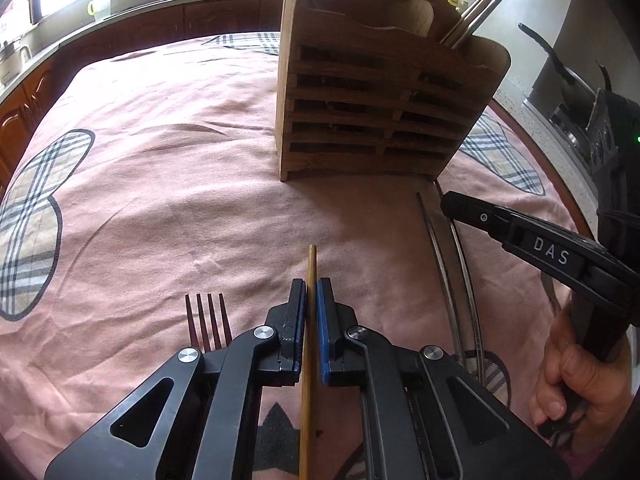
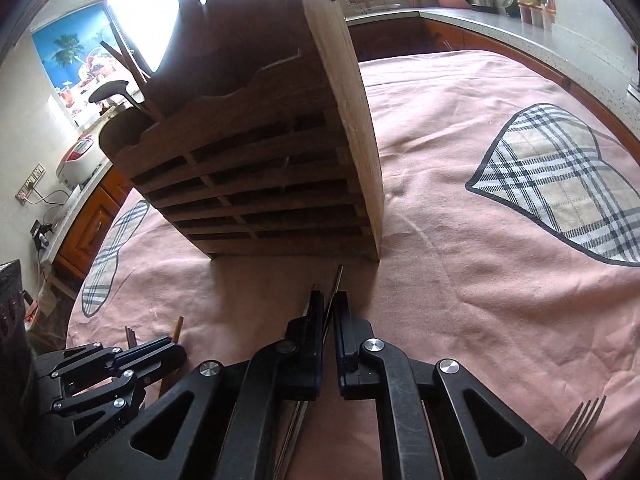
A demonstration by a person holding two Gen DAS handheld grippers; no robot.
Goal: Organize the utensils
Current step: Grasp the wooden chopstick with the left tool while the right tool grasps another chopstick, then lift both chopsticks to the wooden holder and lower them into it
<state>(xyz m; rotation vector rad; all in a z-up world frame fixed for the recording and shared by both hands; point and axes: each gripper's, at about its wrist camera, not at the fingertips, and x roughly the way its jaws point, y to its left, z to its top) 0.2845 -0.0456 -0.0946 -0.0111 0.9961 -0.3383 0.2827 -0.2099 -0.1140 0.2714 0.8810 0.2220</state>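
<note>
Squeezing tight on a wooden chopstick (image 1: 311,276), the left gripper (image 1: 312,292) has its blue pads (image 1: 322,312) pressed on both sides of the stick, low over the pink cloth (image 1: 180,200). A dark fork (image 1: 208,322) lies just beside it on the left. The right gripper (image 2: 330,304) is clenched too, holding thin metal chopsticks (image 2: 335,284) that point at the wooden holder (image 2: 260,184). The holder stands upright on the cloth, with more sticks (image 1: 478,12) poking out of its top. A silver fork (image 2: 580,428) lies near the right gripper. A hand (image 1: 580,376) holds the right gripper's handle.
</note>
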